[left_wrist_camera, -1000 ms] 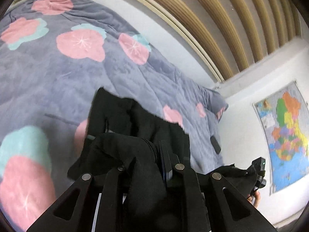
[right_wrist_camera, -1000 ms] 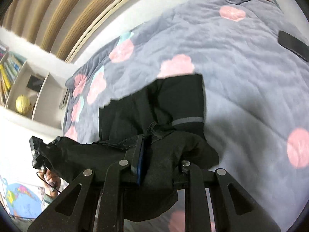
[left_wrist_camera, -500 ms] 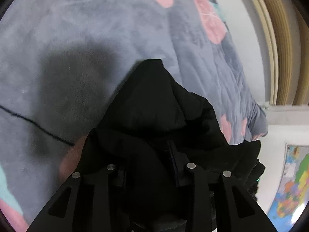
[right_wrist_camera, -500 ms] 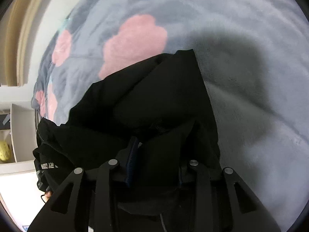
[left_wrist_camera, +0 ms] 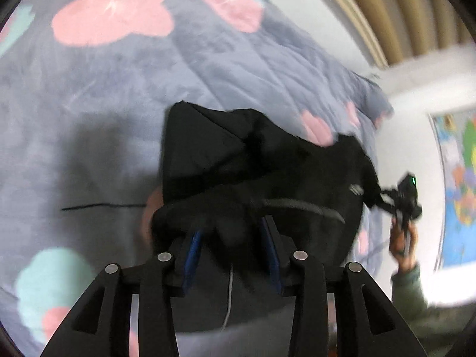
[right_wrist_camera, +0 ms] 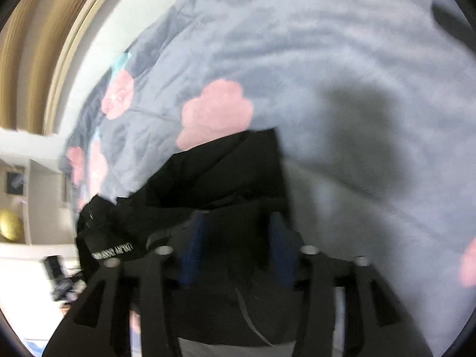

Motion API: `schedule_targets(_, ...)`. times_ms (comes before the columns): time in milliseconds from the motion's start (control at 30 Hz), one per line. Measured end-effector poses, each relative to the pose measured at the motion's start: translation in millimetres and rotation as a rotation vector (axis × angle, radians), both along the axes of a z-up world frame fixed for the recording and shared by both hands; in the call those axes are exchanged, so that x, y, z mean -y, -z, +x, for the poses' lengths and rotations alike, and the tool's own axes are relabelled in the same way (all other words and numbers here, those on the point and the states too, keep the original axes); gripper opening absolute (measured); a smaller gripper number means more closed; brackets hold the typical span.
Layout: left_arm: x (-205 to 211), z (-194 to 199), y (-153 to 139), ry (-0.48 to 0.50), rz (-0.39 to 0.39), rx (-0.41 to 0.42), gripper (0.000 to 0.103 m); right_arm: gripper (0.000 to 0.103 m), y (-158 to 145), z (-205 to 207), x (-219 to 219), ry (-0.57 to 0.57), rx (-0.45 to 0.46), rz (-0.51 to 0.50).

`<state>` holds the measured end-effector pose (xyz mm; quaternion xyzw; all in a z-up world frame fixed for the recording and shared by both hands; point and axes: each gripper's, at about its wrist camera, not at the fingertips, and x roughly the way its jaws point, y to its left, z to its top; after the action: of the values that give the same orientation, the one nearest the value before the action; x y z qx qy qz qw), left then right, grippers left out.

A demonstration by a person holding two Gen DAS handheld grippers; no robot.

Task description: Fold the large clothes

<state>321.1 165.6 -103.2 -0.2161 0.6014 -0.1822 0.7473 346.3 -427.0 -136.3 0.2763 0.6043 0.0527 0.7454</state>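
A black garment point(left_wrist_camera: 255, 160) lies folded over on a grey-blue bedspread point(left_wrist_camera: 98, 89) with pink flowers. My left gripper point(left_wrist_camera: 232, 238) has its blue-padded fingers apart, with a bunch of the black cloth lying between them. My right gripper point(right_wrist_camera: 238, 238) also has its fingers apart over the garment point(right_wrist_camera: 214, 178), whose edge with a white printed label point(right_wrist_camera: 113, 251) hangs at the left. In the left wrist view the right gripper point(left_wrist_camera: 401, 199) shows at the garment's far right edge, held by a hand.
The bedspread point(right_wrist_camera: 327, 74) stretches away on all sides of the garment. A thin dark cable point(left_wrist_camera: 98, 206) lies on it at the left. A wall map point(left_wrist_camera: 458, 184) hangs at the right. A shelf with a yellow ball point(right_wrist_camera: 10, 224) stands at the left.
Both grippers' fingers have spread apart from being clamped on the cloth. Both have pulled back and tilted up from the bed, and the garment now lies folded over on itself.
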Motion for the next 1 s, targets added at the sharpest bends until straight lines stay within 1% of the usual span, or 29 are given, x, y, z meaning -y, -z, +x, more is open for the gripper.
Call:
schedule_targets(33,-6,-9,-12,0.030,-0.026,0.026,0.047,0.056,-8,-4,3,-0.009,0.017,-0.028)
schedule_targets(67,-12,-20,-24,0.052,-0.072,0.053,0.058,0.057,-18,-9,7,-0.019,0.039,-0.052)
schedule_targets(100,-18,-29,-35,0.054,-0.111,0.081,0.065,0.059,-24,-12,9,-0.023,0.052,-0.066)
schedule_targets(133,-25,-36,-44,0.040,-0.133,0.111,0.076,0.060,-31,-17,10,-0.030,0.069,-0.090)
schedule_targets(167,-32,-41,-52,0.018,-0.126,0.141,0.079,0.062,-34,-19,10,-0.041,0.079,-0.103)
schedule_targets(233,-33,-42,-59,-0.016,-0.087,0.182,0.079,0.067,-35,-18,0,-0.085,0.099,-0.134)
schedule_targets(267,-31,-39,-57,-0.030,-0.070,0.188,0.079,0.070,-34,-16,-5,-0.107,0.103,-0.149)
schedule_targets(333,-26,-26,-44,-0.065,-0.034,0.168,0.079,0.071,-32,-10,-20,-0.154,0.124,-0.183)
schedule_targets(433,-22,-4,-21,-0.117,0.010,0.132,0.079,0.071,-27,2,-42,-0.236,0.183,-0.247)
schedule_targets(500,-19,16,-5,-0.142,0.028,0.127,0.079,0.071,-25,9,-55,-0.299,0.220,-0.319)
schedule_targets(567,-15,28,3,-0.130,0.042,0.129,0.079,0.071,-20,15,-60,-0.349,0.244,-0.354)
schedule_targets(600,-11,36,8,-0.107,0.044,0.128,0.079,0.071,-16,19,-60,-0.368,0.246,-0.357)
schedule_targets(633,-8,41,12,-0.092,0.049,0.125,0.079,0.071,-12,21,-59,-0.380,0.244,-0.351)
schedule_targets(767,0,66,35,-0.036,0.121,0.087,0.079,0.071,4,33,-51,-0.420,0.234,-0.325)
schedule_targets(800,0,69,39,-0.031,0.120,0.080,0.079,0.071,10,37,-50,-0.427,0.227,-0.316)
schedule_targets(867,-2,78,53,-0.027,0.088,0.051,0.079,0.071,21,46,-48,-0.437,0.208,-0.293)
schedule_targets(1000,-8,88,80,-0.084,-0.015,0.008,0.079,0.071,50,66,-50,-0.437,0.145,-0.213)
